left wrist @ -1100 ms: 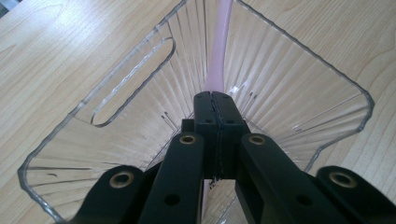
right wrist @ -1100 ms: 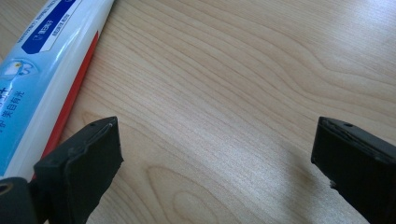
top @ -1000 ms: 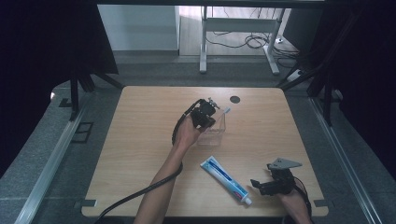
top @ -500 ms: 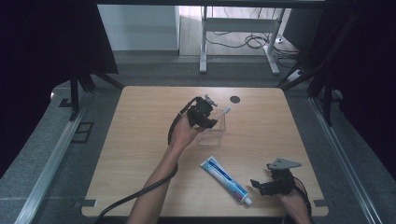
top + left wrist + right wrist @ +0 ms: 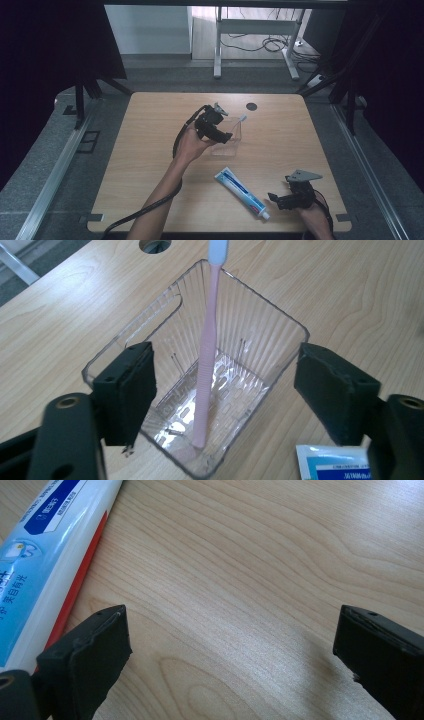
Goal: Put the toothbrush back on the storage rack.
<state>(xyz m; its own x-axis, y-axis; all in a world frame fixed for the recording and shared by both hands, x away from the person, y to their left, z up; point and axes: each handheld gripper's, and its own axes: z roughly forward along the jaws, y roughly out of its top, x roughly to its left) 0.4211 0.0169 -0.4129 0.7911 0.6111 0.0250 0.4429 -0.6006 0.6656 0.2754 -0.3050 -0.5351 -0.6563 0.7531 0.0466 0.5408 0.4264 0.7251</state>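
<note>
A clear ribbed plastic cup (image 5: pixel 200 375) (image 5: pixel 229 136) stands on the wooden table. A pink toothbrush (image 5: pixel 207 340) with a white head (image 5: pixel 242 118) leans inside it, free of any grip. My left gripper (image 5: pixel 225 390) (image 5: pixel 221 134) hovers just above the cup; its jaws have just been opening and stand wide apart, clear of the toothbrush. A white and blue toothpaste tube (image 5: pixel 244 192) (image 5: pixel 47 560) lies flat near the front edge. Beside the tube's cap end my right gripper (image 5: pixel 274 199) (image 5: pixel 232 650) rests low over bare wood, open and empty.
A round cable hole (image 5: pixel 251 106) sits in the table (image 5: pixel 150 150) behind the cup. The toothpaste tube's corner (image 5: pixel 327 462) lies near the cup. Dark floor and a metal frame surround the table; a cable trails from my left gripper off the front edge.
My left gripper has let go of the toothbrush, which now leans in the cup, and has lifted back a little with its jaws spread. The right gripper has stayed put.
</note>
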